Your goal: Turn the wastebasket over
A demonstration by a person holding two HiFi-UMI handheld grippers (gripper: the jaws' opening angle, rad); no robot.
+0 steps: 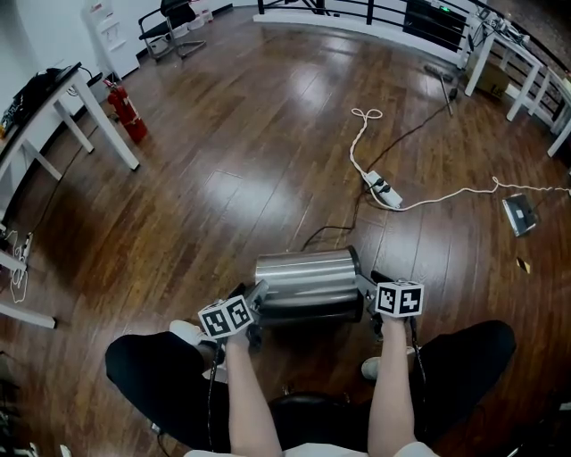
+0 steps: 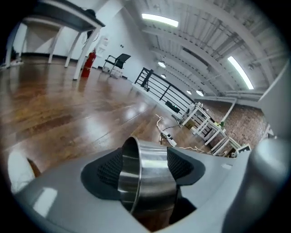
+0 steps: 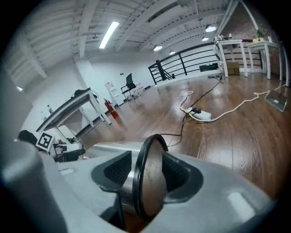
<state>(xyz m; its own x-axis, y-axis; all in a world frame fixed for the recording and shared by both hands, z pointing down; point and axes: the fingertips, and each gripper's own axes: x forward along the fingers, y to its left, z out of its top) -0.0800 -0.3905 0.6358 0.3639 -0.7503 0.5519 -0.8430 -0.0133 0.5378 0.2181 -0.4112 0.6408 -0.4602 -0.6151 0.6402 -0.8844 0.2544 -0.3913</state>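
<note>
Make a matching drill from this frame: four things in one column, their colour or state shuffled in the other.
Things:
1. wastebasket
2. fire extinguisher
3. power strip
4. office chair

Colour or state:
A. red, standing upright
B. shiny steel, lying on its side
C. black, farthest from the camera
D. white, flat and oblong

Pairs: 1-B, 2-A, 3-D, 4-C
</note>
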